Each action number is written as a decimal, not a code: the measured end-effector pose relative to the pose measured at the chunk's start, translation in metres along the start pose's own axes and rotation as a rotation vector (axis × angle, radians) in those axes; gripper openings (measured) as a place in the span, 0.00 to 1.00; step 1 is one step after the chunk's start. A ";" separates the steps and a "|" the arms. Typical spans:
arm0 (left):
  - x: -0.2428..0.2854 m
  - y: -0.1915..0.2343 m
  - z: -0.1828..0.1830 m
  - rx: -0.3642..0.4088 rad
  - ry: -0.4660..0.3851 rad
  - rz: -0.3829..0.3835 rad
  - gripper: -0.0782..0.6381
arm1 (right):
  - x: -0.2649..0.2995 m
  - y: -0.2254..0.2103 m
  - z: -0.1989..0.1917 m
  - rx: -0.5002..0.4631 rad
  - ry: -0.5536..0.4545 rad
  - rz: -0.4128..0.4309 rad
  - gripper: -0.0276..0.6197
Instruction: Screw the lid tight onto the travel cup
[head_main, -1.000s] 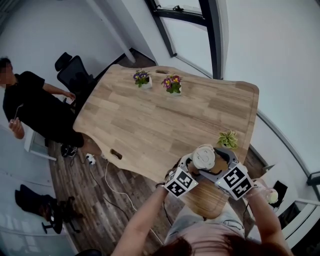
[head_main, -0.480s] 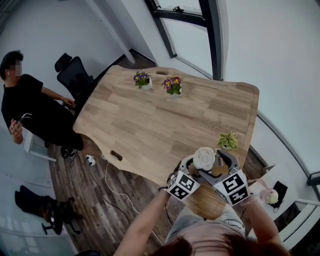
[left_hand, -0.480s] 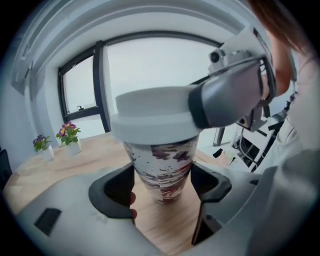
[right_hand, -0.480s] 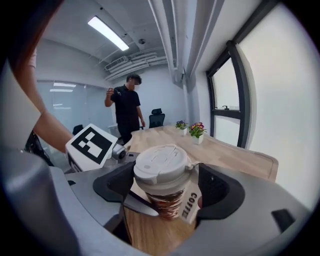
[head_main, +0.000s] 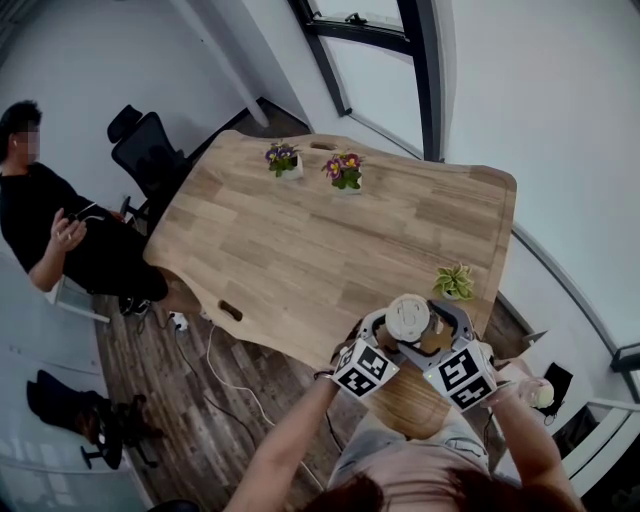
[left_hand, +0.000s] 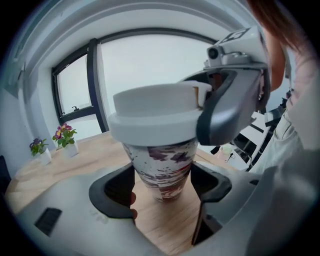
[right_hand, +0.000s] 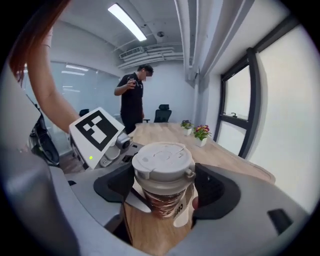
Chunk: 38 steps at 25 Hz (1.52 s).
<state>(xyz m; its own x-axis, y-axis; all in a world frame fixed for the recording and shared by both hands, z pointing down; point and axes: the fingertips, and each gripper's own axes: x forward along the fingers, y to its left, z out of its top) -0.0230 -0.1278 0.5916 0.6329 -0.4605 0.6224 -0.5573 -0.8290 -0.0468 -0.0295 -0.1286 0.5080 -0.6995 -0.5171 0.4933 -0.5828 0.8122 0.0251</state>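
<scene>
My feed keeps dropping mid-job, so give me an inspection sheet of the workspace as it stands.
Surface: wooden table.
Job's things: cup upright near the table's near edge; lid on top of it.
Clutter: two flower pots at the far edge; small green plant beside the cup.
Grippers: left gripper jaws shut on the cup's body; right gripper jaws shut on the lid.
Cables: white cable on the floor by the table.
Surroundings: seated person at left, office chair, window beyond the table.
</scene>
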 end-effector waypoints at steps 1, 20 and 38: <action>0.000 0.000 0.000 -0.008 0.002 0.017 0.59 | 0.000 0.000 0.000 0.019 -0.011 -0.040 0.61; 0.003 -0.001 0.000 -0.040 -0.018 0.061 0.59 | 0.003 -0.002 -0.001 0.064 -0.040 -0.019 0.61; 0.003 -0.003 0.000 -0.015 -0.011 0.049 0.59 | 0.006 -0.001 0.003 0.077 -0.022 -0.025 0.61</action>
<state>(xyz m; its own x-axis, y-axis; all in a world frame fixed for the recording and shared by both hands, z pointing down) -0.0195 -0.1270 0.5938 0.6100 -0.5041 0.6114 -0.5960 -0.8003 -0.0652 -0.0344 -0.1329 0.5087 -0.6928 -0.5434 0.4740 -0.6296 0.7763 -0.0302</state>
